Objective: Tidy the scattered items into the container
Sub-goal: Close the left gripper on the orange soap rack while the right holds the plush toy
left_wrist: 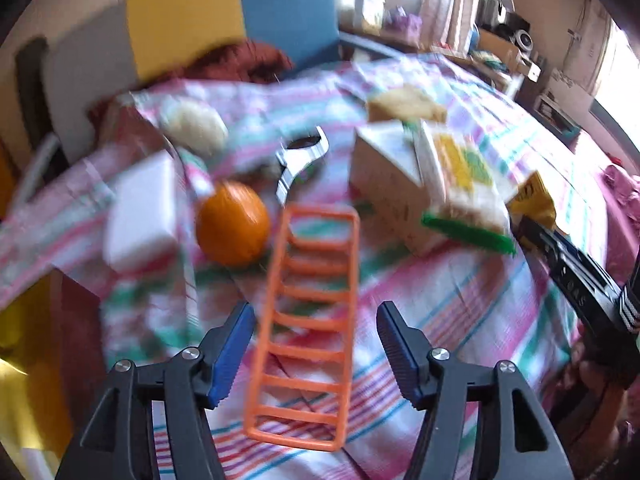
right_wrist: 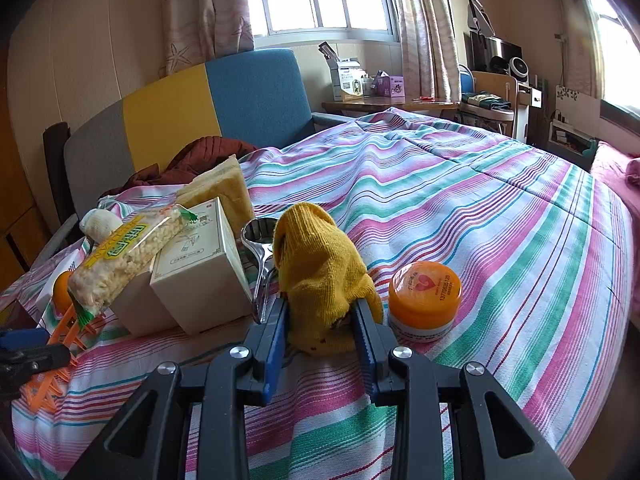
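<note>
The left gripper (left_wrist: 316, 356) stands wide open over the striped bedspread (left_wrist: 460, 300), with the orange plastic rack (left_wrist: 308, 308) lying between its blue pads (left_wrist: 232, 356), neither of which seems to touch it, though the view is blurred. The right gripper (right_wrist: 320, 328) is closed on a yellow sock (right_wrist: 320, 276), which rests on the bedspread just beside an orange-lidded jar (right_wrist: 424, 300). Near the rack lie an orange (left_wrist: 232, 228), a metal tool (left_wrist: 300, 160) and a white box (left_wrist: 388, 188) with a snack packet (left_wrist: 464, 184) propped on top
</note>
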Action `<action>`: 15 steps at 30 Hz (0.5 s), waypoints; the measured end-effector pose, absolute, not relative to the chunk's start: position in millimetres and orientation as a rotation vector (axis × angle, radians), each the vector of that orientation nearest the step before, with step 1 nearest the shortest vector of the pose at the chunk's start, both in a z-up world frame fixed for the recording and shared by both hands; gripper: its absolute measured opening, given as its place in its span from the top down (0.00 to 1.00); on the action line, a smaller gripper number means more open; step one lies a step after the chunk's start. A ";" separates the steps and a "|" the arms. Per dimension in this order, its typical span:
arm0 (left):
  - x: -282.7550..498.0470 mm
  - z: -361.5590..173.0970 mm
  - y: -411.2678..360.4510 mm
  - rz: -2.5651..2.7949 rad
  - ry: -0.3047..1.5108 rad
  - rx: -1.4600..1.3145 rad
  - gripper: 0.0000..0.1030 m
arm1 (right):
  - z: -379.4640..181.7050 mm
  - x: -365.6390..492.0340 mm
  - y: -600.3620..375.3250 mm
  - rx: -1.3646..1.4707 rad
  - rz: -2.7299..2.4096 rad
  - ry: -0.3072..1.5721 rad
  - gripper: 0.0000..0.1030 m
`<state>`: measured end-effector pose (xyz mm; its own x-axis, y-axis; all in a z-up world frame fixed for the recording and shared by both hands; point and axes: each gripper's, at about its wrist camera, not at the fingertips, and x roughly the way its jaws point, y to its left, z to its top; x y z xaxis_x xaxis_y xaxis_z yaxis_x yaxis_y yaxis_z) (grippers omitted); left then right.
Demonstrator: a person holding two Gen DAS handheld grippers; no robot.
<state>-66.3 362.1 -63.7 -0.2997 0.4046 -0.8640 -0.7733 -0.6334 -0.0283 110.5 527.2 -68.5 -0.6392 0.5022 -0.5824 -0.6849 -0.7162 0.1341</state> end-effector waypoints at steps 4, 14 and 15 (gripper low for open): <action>-66.4 -73.5 360.3 1.989 0.505 -1.173 0.37 | -68.5 110.0 526.8 -0.684 2.320 0.455 0.68; -54.3 -82.2 333.1 2.052 0.344 -1.033 0.52 | -69.0 112.1 527.3 -0.673 2.325 0.460 0.68; -55.5 -82.9 332.2 2.051 0.330 -1.036 0.52 | -69.1 112.5 527.6 -0.671 2.327 0.463 0.68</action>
